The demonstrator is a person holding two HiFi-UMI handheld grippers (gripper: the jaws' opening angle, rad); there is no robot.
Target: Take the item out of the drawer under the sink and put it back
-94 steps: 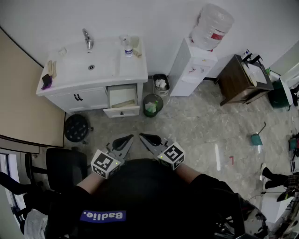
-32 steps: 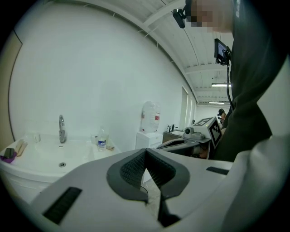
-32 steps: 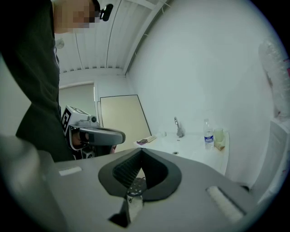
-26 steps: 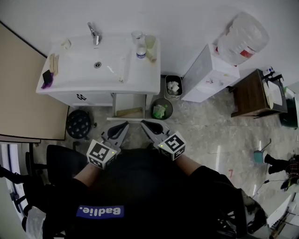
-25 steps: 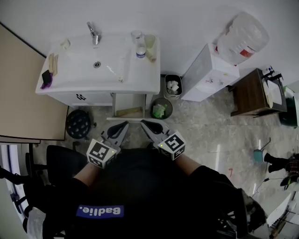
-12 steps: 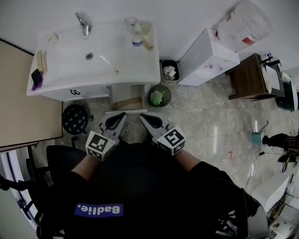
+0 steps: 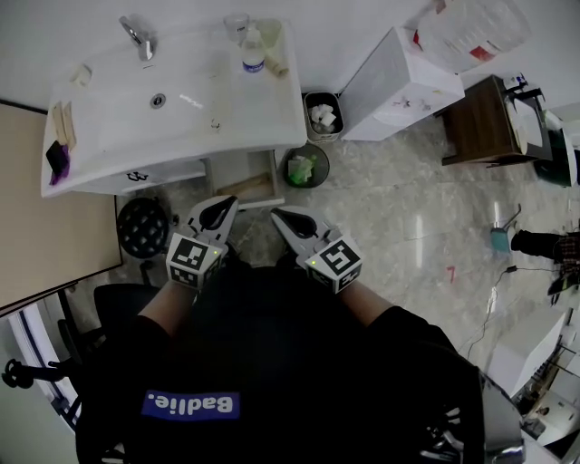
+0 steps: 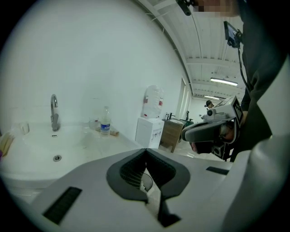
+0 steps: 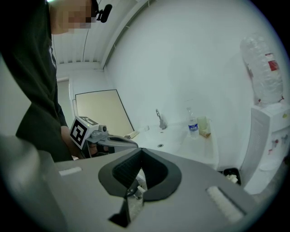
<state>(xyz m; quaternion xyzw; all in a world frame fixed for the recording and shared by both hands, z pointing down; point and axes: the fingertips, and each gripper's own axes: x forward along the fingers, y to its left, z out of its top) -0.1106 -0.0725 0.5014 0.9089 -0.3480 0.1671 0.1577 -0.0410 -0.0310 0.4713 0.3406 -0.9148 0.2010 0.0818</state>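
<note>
Standing on marbled floor (image 7: 399,217), a white sink (image 7: 118,118) meets the wall (image 8: 99,59).

drawer (image 7: 243,170) partly hidden by sink (image 7: 181,100), item (image 7: 240,188) inside too small to ID, water jug (image 7: 471,27) cropped top

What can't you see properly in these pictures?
- Tan item in the drawer: head view, too small to name.
- Drawer's back part: head view, hidden under the sink top.
- Drawer: both gripper views, hidden behind the bodies of the left gripper and right gripper.
- Bottle label: every view, too small to read.
</note>
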